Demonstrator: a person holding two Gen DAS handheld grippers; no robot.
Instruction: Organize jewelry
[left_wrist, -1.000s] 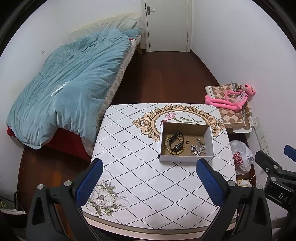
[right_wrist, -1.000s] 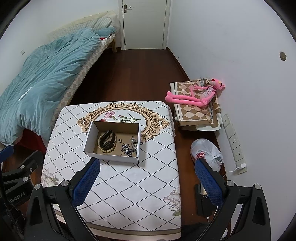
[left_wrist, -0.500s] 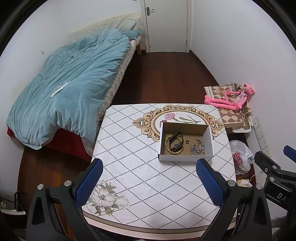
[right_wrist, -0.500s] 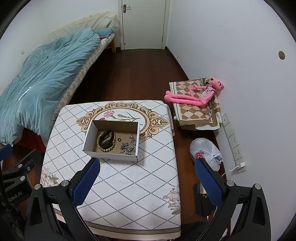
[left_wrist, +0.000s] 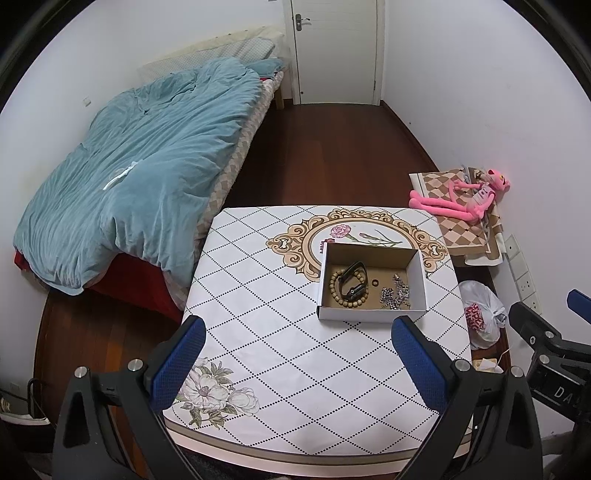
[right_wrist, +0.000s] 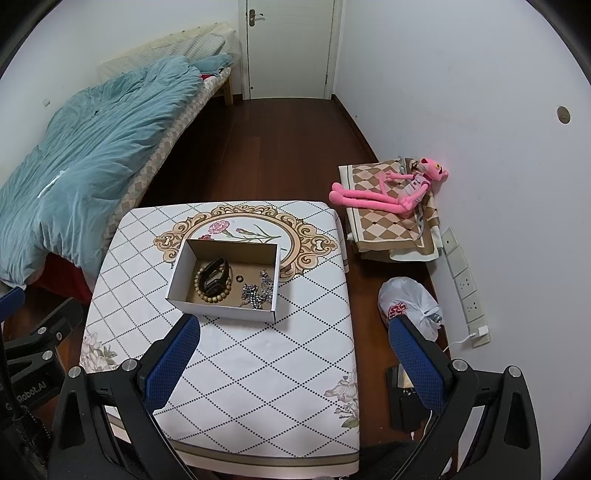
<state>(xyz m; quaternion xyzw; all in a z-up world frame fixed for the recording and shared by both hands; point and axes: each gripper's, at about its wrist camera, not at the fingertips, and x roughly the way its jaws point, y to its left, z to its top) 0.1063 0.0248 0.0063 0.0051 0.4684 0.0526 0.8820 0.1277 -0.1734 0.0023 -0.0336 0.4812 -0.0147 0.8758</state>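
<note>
At the bottom of each wrist view, blue-padded tongs spread wide apart and hold nothing: the left tongs (left_wrist: 293, 360) and the right tongs (right_wrist: 295, 360), both raised above the near part of a table (left_wrist: 280, 354) covered in a white diamond-patterned cloth. Farther up, right of centre in the left view and left of centre in the right view, an open cardboard box (left_wrist: 370, 315) sits on the table, well apart from both tongs. Inside lie a beaded bracelet (left_wrist: 333, 290), a black wristband (left_wrist: 354, 282), a small ring (left_wrist: 375, 283) and a silver chain (left_wrist: 396, 295). Beyond, a bed (left_wrist: 136, 177) fills the upper left and a pink plush toy (left_wrist: 461, 199) lies at the right wall.
</note>
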